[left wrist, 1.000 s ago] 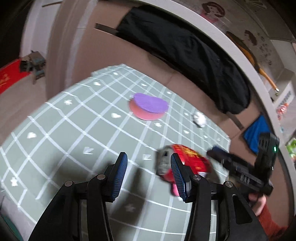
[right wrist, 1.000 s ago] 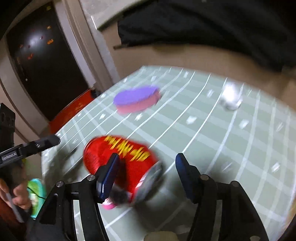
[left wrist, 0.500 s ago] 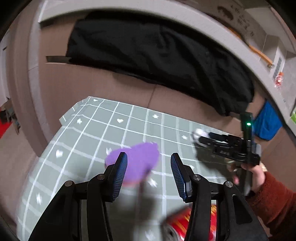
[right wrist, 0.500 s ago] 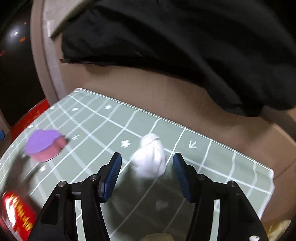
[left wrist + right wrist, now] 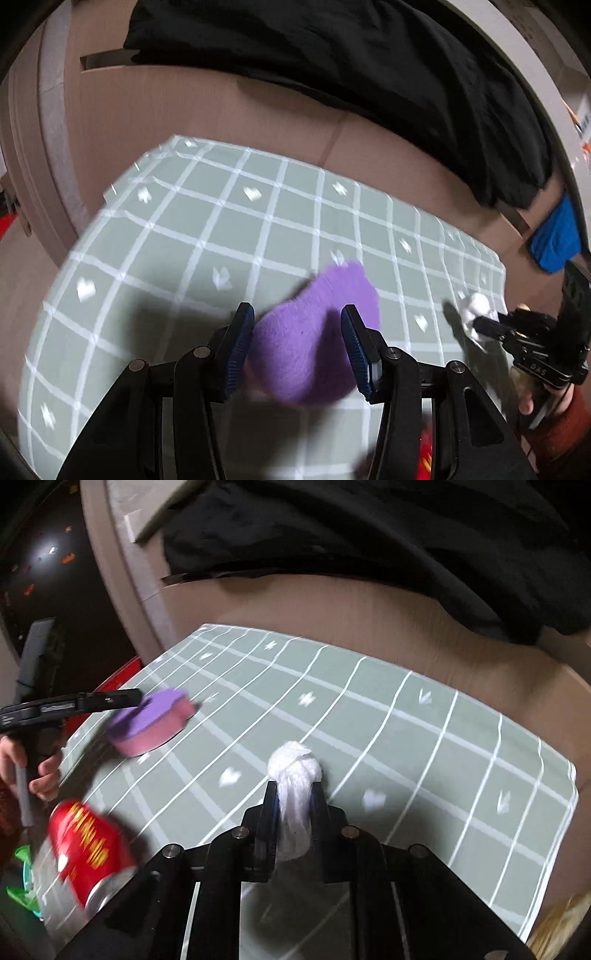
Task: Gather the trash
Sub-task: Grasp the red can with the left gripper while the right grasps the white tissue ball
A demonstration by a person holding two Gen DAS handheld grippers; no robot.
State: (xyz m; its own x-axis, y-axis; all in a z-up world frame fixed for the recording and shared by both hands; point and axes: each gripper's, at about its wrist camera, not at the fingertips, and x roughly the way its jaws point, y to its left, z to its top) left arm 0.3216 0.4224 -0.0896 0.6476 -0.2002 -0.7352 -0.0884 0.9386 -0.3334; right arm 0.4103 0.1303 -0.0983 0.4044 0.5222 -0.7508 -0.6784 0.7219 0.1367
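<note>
Right gripper [image 5: 293,805] pinches the crumpled white tissue wad [image 5: 294,775] near the worktop's [image 5: 406,738] right edge; left gripper [image 5: 297,347], spread, straddles the purple-and-pink round sponge [image 5: 314,343]. Next, probably lifting the wad away.

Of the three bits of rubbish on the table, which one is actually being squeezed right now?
The white paper wad, pinched in the right gripper. The purple sponge and red can lie ungripped.
</note>
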